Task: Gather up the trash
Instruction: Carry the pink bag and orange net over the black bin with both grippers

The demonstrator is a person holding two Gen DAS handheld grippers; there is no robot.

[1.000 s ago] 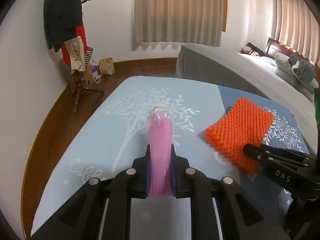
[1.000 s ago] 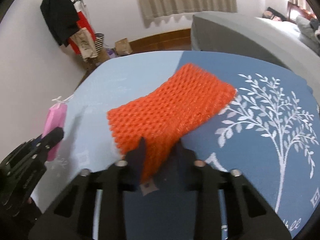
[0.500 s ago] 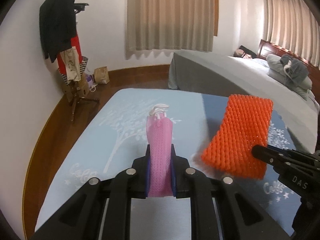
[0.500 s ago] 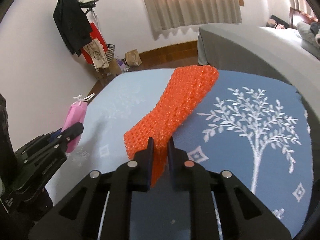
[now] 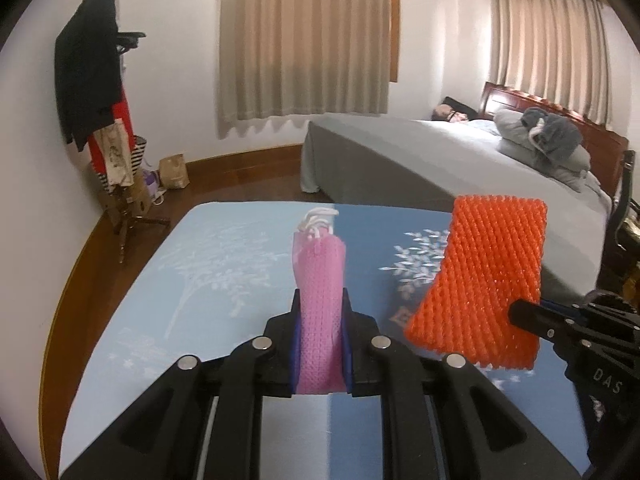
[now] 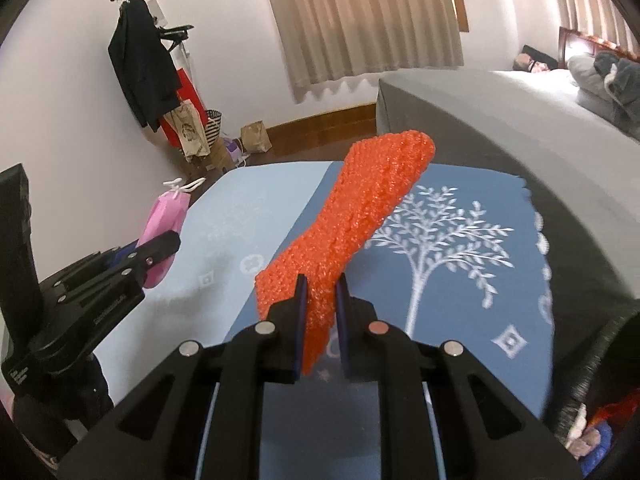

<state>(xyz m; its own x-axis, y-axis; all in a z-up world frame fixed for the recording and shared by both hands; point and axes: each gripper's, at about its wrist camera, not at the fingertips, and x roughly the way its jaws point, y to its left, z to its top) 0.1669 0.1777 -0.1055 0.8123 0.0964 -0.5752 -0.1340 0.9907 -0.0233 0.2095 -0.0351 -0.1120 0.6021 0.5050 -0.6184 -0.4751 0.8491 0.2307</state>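
I count 2 foam nets, both off the blue tablecloth (image 5: 224,264). L gripper (image 5: 321,300) pinches 1 pink net (image 5: 320,280); R gripper (image 6: 320,284) pinches 1 orange net (image 6: 360,208), right of pink, above cloth.

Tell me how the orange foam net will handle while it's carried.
Probably light and springy: the orange foam net stands up from the right gripper without drooping. Likely squashy: it narrows between the fingers. Its open mesh probably resists slipping.
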